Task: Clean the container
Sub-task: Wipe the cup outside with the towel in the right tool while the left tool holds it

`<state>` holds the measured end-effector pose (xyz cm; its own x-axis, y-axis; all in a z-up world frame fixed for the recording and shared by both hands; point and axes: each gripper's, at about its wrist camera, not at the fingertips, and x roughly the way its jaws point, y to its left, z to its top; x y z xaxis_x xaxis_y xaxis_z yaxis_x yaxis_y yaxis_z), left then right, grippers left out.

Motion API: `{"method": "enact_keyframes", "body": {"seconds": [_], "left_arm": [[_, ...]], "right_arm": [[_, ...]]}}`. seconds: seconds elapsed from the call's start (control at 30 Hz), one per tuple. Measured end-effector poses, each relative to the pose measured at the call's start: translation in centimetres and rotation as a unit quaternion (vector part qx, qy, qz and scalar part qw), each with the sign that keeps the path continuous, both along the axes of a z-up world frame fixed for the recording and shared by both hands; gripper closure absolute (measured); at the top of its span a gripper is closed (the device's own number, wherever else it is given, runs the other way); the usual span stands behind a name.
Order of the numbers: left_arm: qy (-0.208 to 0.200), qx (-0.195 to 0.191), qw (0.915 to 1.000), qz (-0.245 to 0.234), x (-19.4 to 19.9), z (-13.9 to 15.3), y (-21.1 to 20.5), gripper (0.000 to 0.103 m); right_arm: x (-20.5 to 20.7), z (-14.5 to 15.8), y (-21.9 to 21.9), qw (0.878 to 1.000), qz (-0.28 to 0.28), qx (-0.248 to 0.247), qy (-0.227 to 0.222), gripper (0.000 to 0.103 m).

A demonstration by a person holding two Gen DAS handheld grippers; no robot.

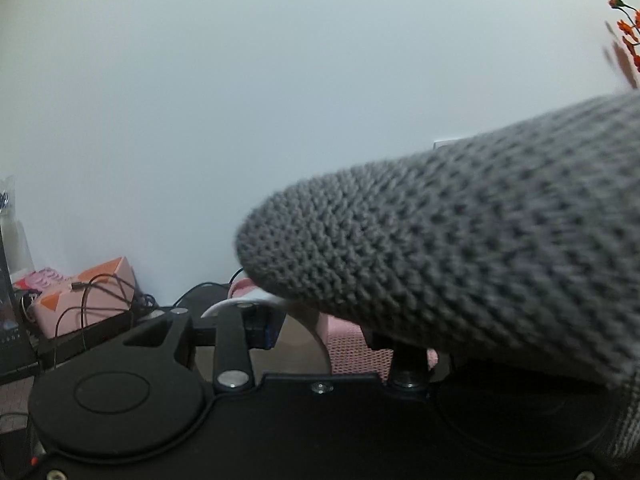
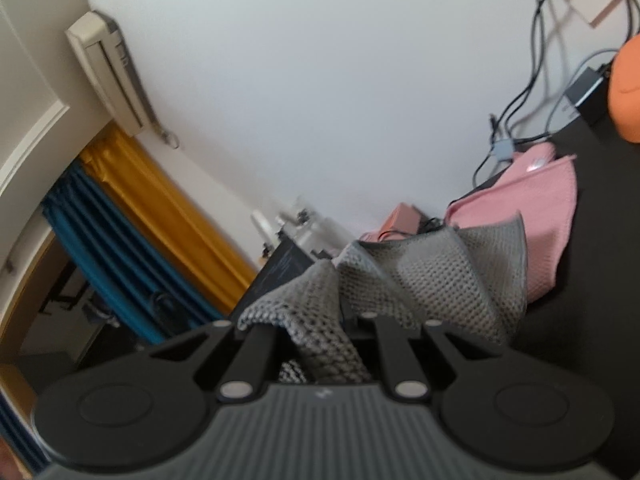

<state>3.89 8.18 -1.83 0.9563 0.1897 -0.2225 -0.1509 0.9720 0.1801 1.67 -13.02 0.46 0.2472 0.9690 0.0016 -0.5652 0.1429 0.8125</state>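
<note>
In the left wrist view a round pale container [image 1: 298, 346] with a white rim [image 1: 224, 305] sits between the jaws of my left gripper [image 1: 330, 334]. The blue pad of the left finger [image 1: 262, 328] presses on its side. A grey knit cloth [image 1: 460, 248] hangs close over the lens and hides the other finger and much of the container. In the right wrist view my right gripper [image 2: 332, 332] is shut on the grey cloth [image 2: 424, 280], which bunches up and drapes over its fingertips.
A pink mat [image 2: 548, 216] lies on the black table [image 2: 600, 280] under the cloth. Cables [image 2: 516, 112] run down the white wall beside an orange object [image 2: 628, 88]. A pink box [image 1: 86, 296] with wires sits at the left. Orange flowers [image 1: 628, 32] stand at the far right.
</note>
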Motion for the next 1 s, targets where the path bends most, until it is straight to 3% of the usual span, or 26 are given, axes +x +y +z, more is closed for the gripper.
{"method": "enact_keyframes", "body": {"seconds": [0.23, 0.33, 0.43, 0.5, 0.6, 0.77, 1.0], "left_arm": [[-0.001, 0.002, 1.0, -0.003, -2.0, 0.9, -1.9, 0.064], [-0.01, 0.014, 0.9998, -0.01, -2.6, 1.0, -2.6, 0.064], [-0.021, 0.029, 0.9992, -0.016, -3.2, 1.1, -3.5, 0.064], [-0.028, 0.039, 0.9986, -0.02, -3.3, 1.0, -3.8, 0.064], [-0.037, 0.051, 0.9977, -0.024, -3.6, 1.0, -4.4, 0.064], [-0.042, 0.057, 0.9971, -0.027, -3.9, 1.1, -4.9, 0.064], [-0.044, 0.06, 0.9968, -0.031, -4.2, 1.2, -5.4, 0.063]], "right_arm": [[0.5, -0.5, -0.7, 0.997, 0.021, 0.064, 0.036, 0.093], [0.5, -0.4, -2.4, 0.994, -0.041, 0.093, 0.038, 0.093], [0.7, -0.3, -3.9, 0.99, -0.116, 0.07, 0.032, 0.092], [1.0, -0.6, -4.1, 0.988, -0.134, 0.058, 0.041, 0.092], [1.2, -0.8, -3.7, 0.99, -0.12, 0.041, 0.055, 0.092], [-0.2, 0.2, -1.6, 0.997, -0.08, -0.007, 0.001, 0.093], [-1.4, 0.7, -1.0, 0.999, 0.001, 0.032, -0.017, 0.093]]}}
